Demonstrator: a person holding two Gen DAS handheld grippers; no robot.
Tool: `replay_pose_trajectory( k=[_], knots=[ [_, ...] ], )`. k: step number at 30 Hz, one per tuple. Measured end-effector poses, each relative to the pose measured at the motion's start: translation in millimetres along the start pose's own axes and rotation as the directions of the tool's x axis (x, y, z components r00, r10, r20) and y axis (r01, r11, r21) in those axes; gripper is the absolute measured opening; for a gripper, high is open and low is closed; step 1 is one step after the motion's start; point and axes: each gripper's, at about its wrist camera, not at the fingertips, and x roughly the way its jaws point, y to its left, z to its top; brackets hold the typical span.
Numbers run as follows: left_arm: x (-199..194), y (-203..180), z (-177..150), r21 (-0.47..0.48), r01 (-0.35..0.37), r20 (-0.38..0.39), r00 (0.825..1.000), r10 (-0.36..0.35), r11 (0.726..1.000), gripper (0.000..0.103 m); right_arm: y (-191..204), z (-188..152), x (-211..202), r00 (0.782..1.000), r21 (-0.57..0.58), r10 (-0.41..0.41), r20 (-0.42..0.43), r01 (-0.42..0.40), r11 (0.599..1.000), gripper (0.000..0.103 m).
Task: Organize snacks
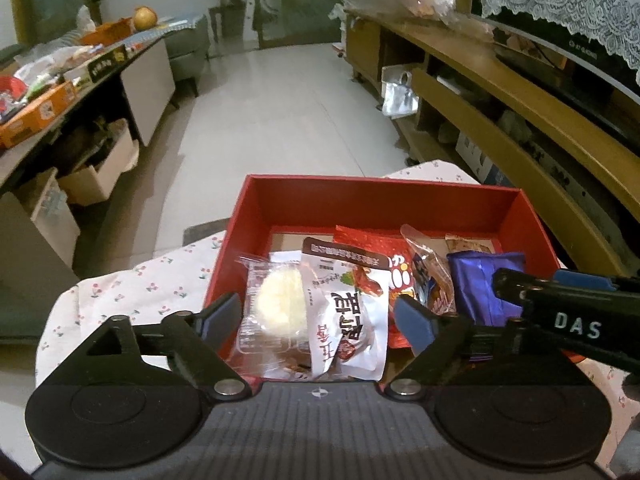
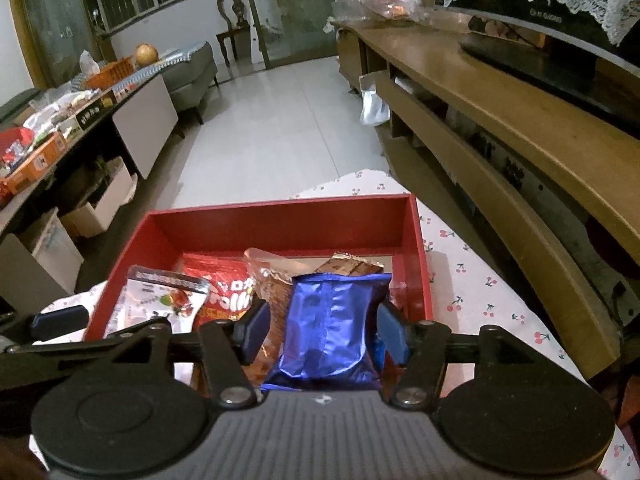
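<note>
Snack packets gathered in a red box, one claw over each side

Red box point(image 1: 372, 204) with low walls sits on a bench covered by a white cloth printed with small cherries point(image 2: 472, 280). Several snack packets lie inside it, crowded toward the near wall.

From the left wrist view, the left claw point(image 1: 318, 316) hangs over the near left part of the box with its jaws spread wide. Between them lie a clear wrapper holding a pale round pastry point(image 1: 276, 304) and, partly over it, a white pouch with dark red lettering point(image 1: 352, 320). The blue pads stand clear of both packets, so nothing is gripped. Further right in the box are a red bag with white print point(image 1: 368, 248) and a clear crinkled wrapper with brown contents point(image 1: 430, 276).

From the right wrist view, the right claw point(image 2: 325, 330) is over the near right part of the box, jaws partly open. A shiny blue foil packet point(image 2: 332, 328) fills the gap between its pads. The pads sit right at the packet's sides; whether they press on it cannot be told. A brown wrapped bar point(image 2: 348, 266) lies just behind the blue packet.

A wooden TV stand point(image 2: 500, 112) runs along the right of the room.
</note>
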Motion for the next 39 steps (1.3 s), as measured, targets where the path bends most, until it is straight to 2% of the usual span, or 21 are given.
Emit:
replay_pose_trajectory(
  k=[4,9,17,27,39],
  knots=[
    [-11.1,1.4,-3.8,0.008,-0.048,0.031,0.998,0.047,0.999,0.103,-1.4,-2.3,-16.0,1.0,0.015,0.014,0.021,-0.014,1.0,0.076],
    [-25.5,5.1,-11.2,0.009,-0.077,0.056,0.995,0.077,0.997,0.103,-5.3,-10.4,-35.6,0.999,0.035,0.011,0.032,-0.013,0.999,0.076],
    [-41.7,3.9,-29.7,0.04,-0.112,0.048,0.993,0.11,0.993,0.103,-10.0,-33.6,-62.3,1.0,0.045,0.003,0.019,-0.004,0.999,0.077],
    [-65.3,8.6,-58.0,0.016,-0.053,0.025,0.998,0.052,0.998,0.103,-11.0,-69.3,-89.7,1.0,0.05,0.005,-0.009,-0.005,0.999,0.078],
    [-82.9,-1.9,-87.9,0.059,-0.026,0.008,1.0,0.026,0.998,0.103,-14.4,-105.1,-117.0,0.999,0.047,0.003,-0.031,-0.001,0.999,0.08]
  ],
)
